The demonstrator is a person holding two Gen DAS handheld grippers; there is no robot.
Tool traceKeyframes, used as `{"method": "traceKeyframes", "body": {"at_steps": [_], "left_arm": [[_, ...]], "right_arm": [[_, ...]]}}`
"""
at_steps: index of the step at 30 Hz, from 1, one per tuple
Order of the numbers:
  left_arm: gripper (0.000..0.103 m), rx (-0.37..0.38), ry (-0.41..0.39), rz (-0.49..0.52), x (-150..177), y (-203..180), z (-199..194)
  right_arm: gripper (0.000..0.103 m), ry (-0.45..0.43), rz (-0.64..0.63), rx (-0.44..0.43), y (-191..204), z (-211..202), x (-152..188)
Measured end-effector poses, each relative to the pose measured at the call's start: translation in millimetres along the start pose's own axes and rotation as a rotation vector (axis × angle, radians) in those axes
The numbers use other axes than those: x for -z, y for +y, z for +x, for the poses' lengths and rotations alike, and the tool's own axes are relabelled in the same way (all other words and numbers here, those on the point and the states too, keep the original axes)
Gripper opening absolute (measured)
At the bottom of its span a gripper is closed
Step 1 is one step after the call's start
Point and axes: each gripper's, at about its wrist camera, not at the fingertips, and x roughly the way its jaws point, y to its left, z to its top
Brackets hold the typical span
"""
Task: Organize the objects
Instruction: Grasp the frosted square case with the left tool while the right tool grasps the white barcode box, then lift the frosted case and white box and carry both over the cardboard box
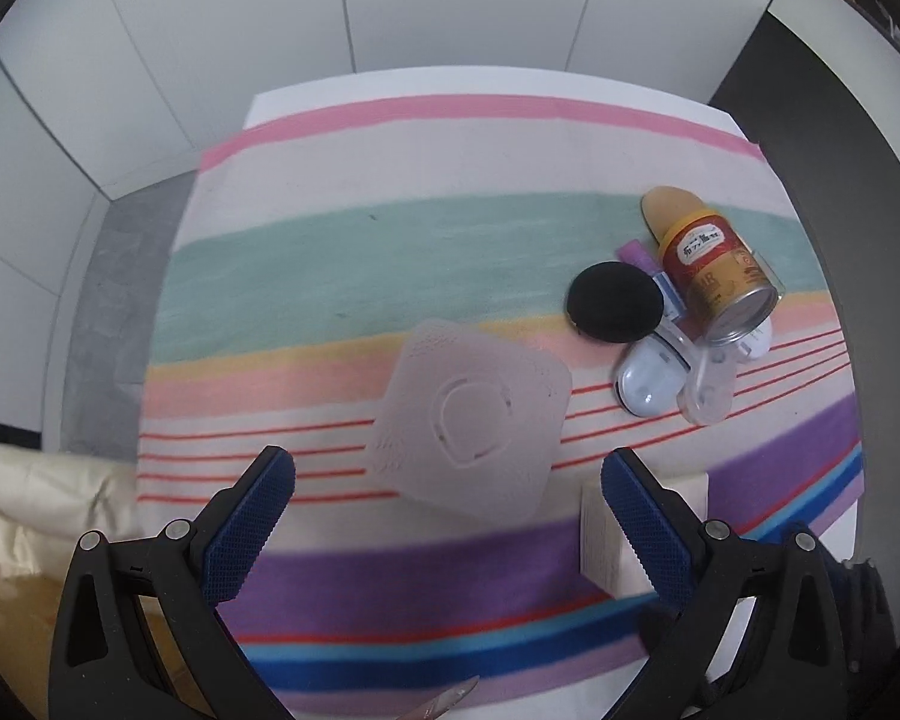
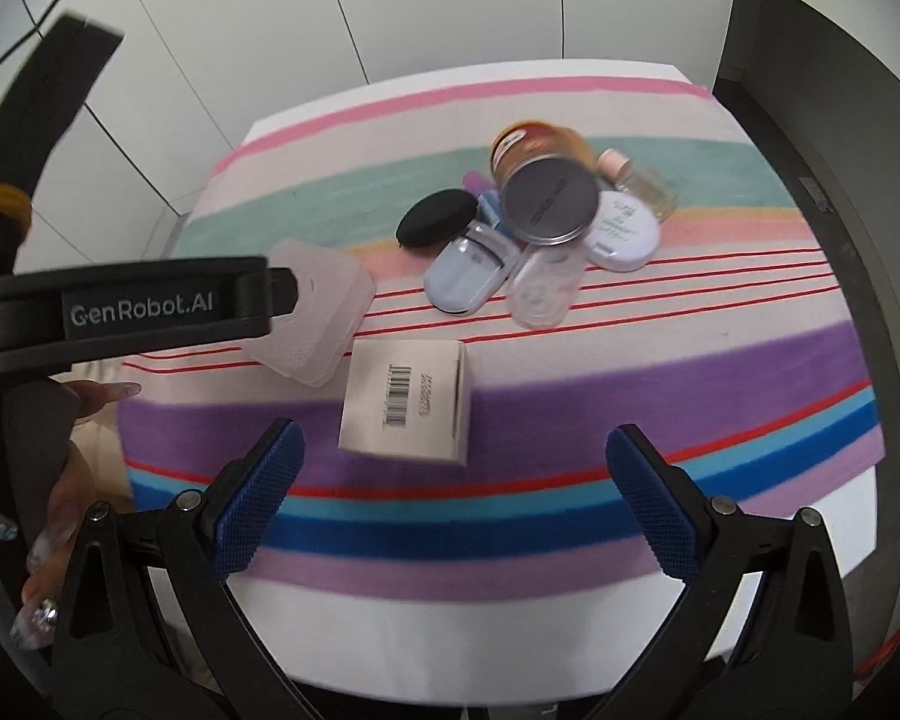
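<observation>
A frosted square case lies on the striped cloth just ahead of my open, empty left gripper; it also shows in the right wrist view, partly behind the left gripper's body. A white barcoded box stands ahead of my open, empty right gripper; its corner shows by the left gripper's right finger. A pile lies beyond: red-gold can, black round puff, pale blue case, clear case, white round compact.
The striped cloth covers a white table against white wall panels. A small glass bottle and a tan item lie at the pile's far side. A cream cushion is left of the table.
</observation>
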Motion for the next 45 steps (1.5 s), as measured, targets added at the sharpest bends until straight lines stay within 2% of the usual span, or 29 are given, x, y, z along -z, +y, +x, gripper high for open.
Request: {"method": "traceKeyframes", "body": {"at_steps": [3, 6, 9, 10, 11, 13, 14, 15, 17, 19, 30, 36, 45], "left_arm": [[0.102, -0.006, 0.018, 0.02, -5.2, -0.9, 14.1], [0.102, -0.008, 0.04, 0.024, -9.4, -1.9, 28.8], [0.102, -0.011, 0.067, 0.02, -11.9, 0.0, 44.8], [0.102, -0.009, 0.078, 0.017, -11.2, 1.0, 51.1], [0.1, 0.002, 0.086, 0.018, -10.4, 1.2, 55.7], [0.094, 0.009, 0.097, 0.035, -7.8, -1.0, 63.8], [0.089, -0.027, 0.069, 0.061, -5.9, -5.7, 62.2], [0.088, -0.046, 0.057, 0.074, -4.6, -8.6, 61.5], [0.088, -0.024, 0.05, 0.082, -1.5, -12.5, 60.2], [0.088, -0.04, 0.039, 0.084, 0.1, -14.8, 57.6], [0.088, -0.093, 0.016, 0.033, -1.9, -10.3, 34.1], [0.088, -0.109, -0.019, 0.004, -2.6, -10.6, 1.0], [0.088, -0.129, -0.073, -0.03, -8.5, -18.5, -82.1]], "right_arm": [[0.102, 0.006, -0.006, 0.034, 6.4, 18.8, -2.7], [0.095, 0.021, -0.028, 0.072, 10.4, 36.3, -6.1], [0.075, 0.046, -0.029, 0.083, 6.4, 49.1, -8.0], [0.063, 0.056, -0.024, 0.082, 3.0, 52.0, -7.1], [0.055, 0.061, -0.021, 0.082, -0.7, 53.9, -6.4], [0.054, 0.068, -0.022, 0.078, -7.5, 56.2, -4.7], [0.054, 0.061, -0.03, 0.071, -9.6, 55.4, -4.4], [0.054, 0.057, -0.044, 0.078, -11.4, 54.3, -4.3], [0.054, 0.051, -0.057, 0.091, -15.6, 52.3, -5.4], [0.053, 0.055, -0.05, 0.092, -20.7, 51.0, -8.3], [0.053, 0.046, -0.047, 0.12, -36.4, 29.9, -26.3], [0.053, 0.043, -0.07, 0.124, -33.8, 9.7, -39.8], [0.053, 0.018, -0.131, 0.121, -16.6, -38.3, -67.3]]}}
